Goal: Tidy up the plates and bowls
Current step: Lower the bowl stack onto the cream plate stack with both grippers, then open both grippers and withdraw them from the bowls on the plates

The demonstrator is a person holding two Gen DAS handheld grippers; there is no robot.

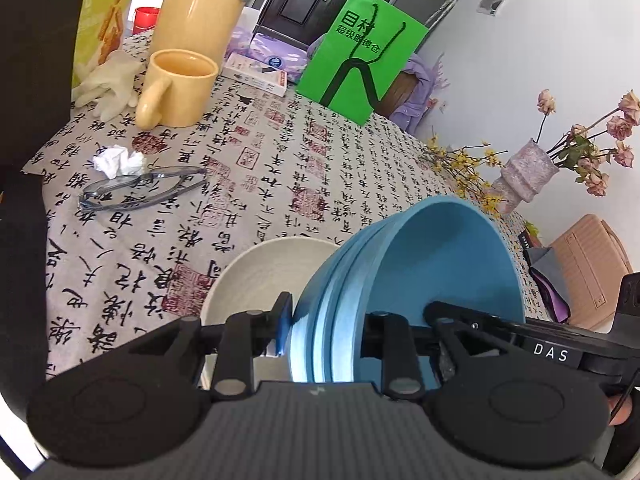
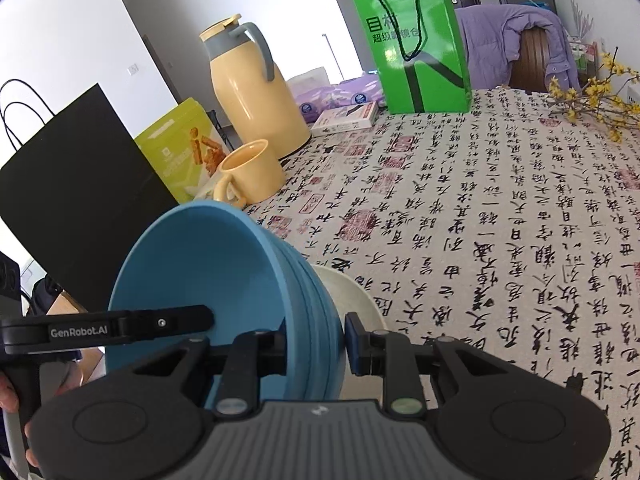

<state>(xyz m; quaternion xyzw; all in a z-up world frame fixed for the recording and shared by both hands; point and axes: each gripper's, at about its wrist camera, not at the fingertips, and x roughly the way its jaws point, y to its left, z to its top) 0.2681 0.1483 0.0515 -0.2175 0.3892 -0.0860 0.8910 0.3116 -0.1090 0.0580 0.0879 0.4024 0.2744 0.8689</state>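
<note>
A stack of blue bowls (image 1: 440, 260) hangs tilted above the calligraphy-print tablecloth (image 1: 280, 168), held by both grippers on opposite sides of the rim. My left gripper (image 1: 328, 324) is shut on the stack's wall, its blue pad outside. In the right wrist view my right gripper (image 2: 316, 340) is shut on the same blue bowls (image 2: 192, 264). Each view shows the other gripper's black finger reaching into the top bowl. A white bowl (image 1: 260, 272) sits just behind and below the stack, and shows as the white bowl (image 2: 356, 296) in the right wrist view too.
A yellow mug (image 1: 180, 88), a yellow thermos jug (image 2: 252, 96), a green paper bag (image 1: 360, 52) and a black bag (image 2: 80, 184) stand at the table's far side. Glasses (image 1: 140, 192), crumpled tissue (image 1: 118, 162) and a vase of flowers (image 1: 524, 172) also lie on the cloth.
</note>
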